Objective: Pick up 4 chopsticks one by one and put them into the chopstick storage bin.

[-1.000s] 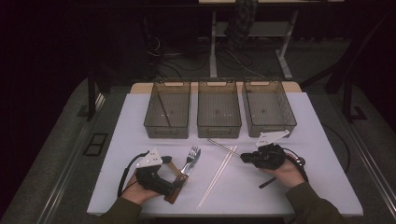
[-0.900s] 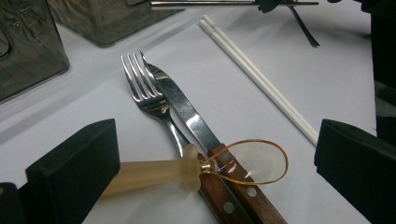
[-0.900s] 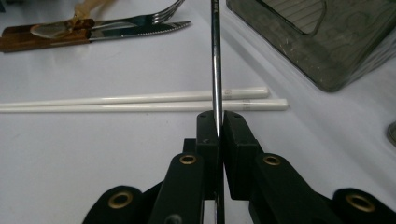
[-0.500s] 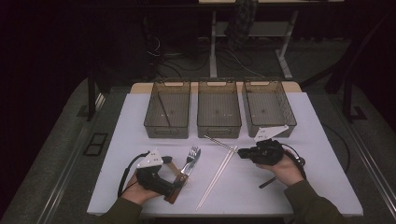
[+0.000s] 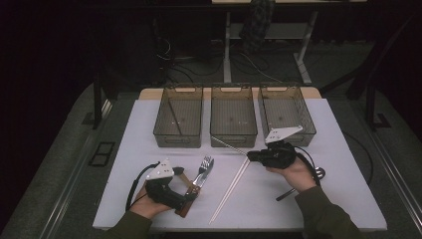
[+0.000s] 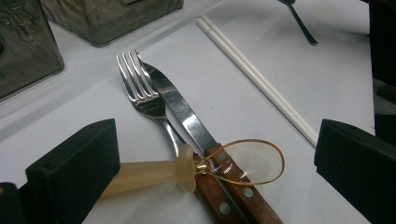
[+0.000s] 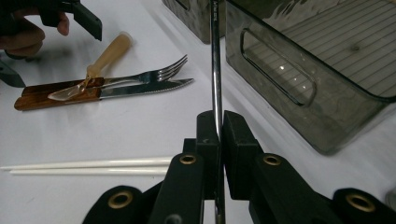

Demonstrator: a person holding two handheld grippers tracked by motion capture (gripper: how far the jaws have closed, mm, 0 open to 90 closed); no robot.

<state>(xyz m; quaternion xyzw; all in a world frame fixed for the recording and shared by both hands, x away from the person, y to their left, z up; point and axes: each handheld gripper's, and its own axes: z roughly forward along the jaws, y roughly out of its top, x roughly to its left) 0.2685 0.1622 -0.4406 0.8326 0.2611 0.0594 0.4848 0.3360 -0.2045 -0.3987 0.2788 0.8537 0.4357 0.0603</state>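
My right gripper (image 5: 251,156) (image 7: 218,126) is shut on a thin metal chopstick (image 5: 229,145) (image 7: 215,70), which juts out toward the middle bin (image 5: 234,133), its tip near the front wall. My left gripper (image 5: 188,191) (image 6: 215,140) stands open at the table's front left. Its jaws straddle a pile of cutlery without touching it. That pile is a fork (image 5: 204,167) (image 6: 142,91), a wooden-handled knife (image 6: 187,119) (image 7: 140,87) and, across them, an amber spoon (image 6: 252,161) with a cream handle. A pair of white chopsticks (image 5: 231,188) (image 6: 261,84) lies diagonally between the two grippers.
Three smoky plastic bins stand in a row at the back; the left bin (image 5: 178,139) seems to hold a thin stick, and the right bin (image 5: 296,137) is just behind my right gripper. A dark utensil (image 5: 284,194) lies by the right forearm.
The right gripper has lifted and drifted back and left toward the bins, carrying the metal chopstick. The left gripper has stayed put.
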